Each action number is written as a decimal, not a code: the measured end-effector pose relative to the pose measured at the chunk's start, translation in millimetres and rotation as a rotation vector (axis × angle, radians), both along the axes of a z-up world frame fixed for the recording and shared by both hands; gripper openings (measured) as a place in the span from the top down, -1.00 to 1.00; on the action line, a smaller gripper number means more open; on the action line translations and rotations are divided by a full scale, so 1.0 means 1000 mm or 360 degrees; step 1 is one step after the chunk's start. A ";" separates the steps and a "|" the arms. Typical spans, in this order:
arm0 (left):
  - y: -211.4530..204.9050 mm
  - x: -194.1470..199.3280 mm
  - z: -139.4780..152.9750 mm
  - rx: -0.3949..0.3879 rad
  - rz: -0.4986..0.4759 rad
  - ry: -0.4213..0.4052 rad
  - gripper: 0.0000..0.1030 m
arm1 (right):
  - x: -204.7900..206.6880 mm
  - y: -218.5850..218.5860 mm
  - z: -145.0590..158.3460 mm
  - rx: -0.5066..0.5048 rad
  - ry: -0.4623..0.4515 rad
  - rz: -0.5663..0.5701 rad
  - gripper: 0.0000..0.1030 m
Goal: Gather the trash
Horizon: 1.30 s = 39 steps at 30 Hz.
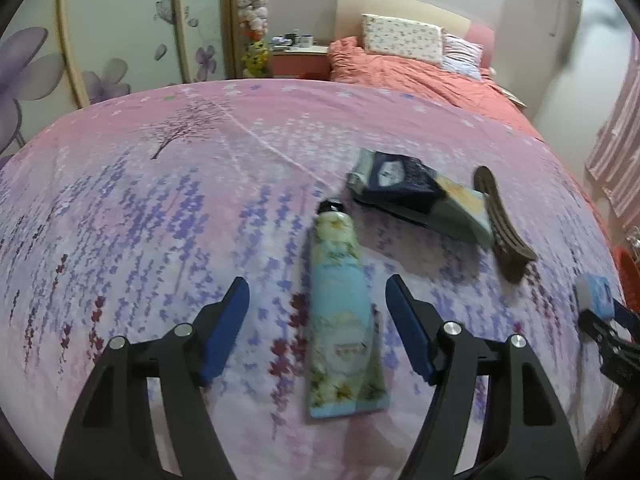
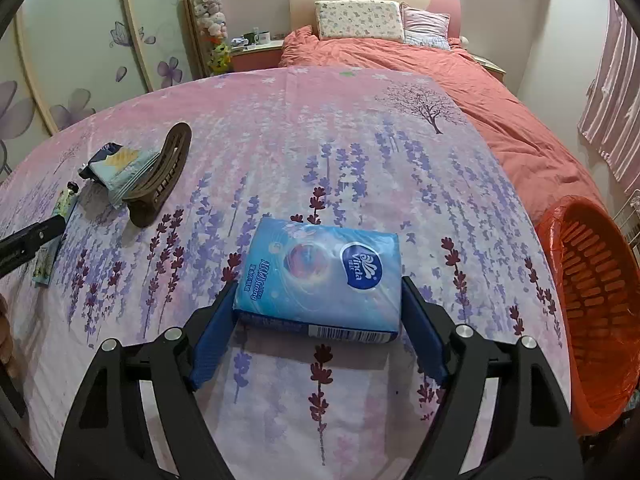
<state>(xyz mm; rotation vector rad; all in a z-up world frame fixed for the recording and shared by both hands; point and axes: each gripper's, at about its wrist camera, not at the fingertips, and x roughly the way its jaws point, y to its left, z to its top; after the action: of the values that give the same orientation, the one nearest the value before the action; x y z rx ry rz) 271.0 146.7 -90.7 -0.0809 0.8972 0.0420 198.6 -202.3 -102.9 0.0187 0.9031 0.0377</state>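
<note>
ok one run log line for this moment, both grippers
left gripper: open over tube | right gripper: shut on tissue pack | orange basket: at bed edge

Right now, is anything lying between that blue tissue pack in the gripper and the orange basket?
Nothing visible. The tissue pack sits between the right gripper's pads, and only bare bedspread lies between it and the orange basket beside the bed.

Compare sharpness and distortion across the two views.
Left wrist view: motion blur smears the tube, snack bag and hair clip; fisheye bows the bedspread. Right wrist view: sharper, the tissue pack logo legible; same bowing, dark corners.
</note>
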 end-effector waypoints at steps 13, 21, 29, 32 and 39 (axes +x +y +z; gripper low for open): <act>-0.015 0.012 -0.007 0.0109 -0.0047 0.0088 -0.93 | 0.000 0.000 0.000 0.0003 -0.0001 0.0002 -0.52; -0.011 0.012 -0.010 0.0095 -0.0024 0.0103 -0.93 | -0.001 -0.001 -0.001 0.0004 -0.0001 0.0003 -0.52; -0.011 0.011 -0.010 0.0094 -0.0023 0.0102 -0.93 | -0.001 -0.001 -0.001 0.0004 -0.0001 0.0005 -0.52; -0.011 0.010 -0.010 0.0094 -0.0023 0.0102 -0.93 | -0.001 -0.001 -0.001 0.0005 -0.0002 0.0005 -0.52; -0.011 0.011 -0.010 0.0094 -0.0023 0.0102 -0.93 | 0.000 -0.003 -0.001 0.0008 -0.0002 0.0006 -0.52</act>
<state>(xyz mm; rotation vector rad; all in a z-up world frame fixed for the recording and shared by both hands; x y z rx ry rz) 281.8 135.5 -100.6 -0.0182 0.9595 0.0580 198.2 -204.8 -103.8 0.0213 0.9017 0.0436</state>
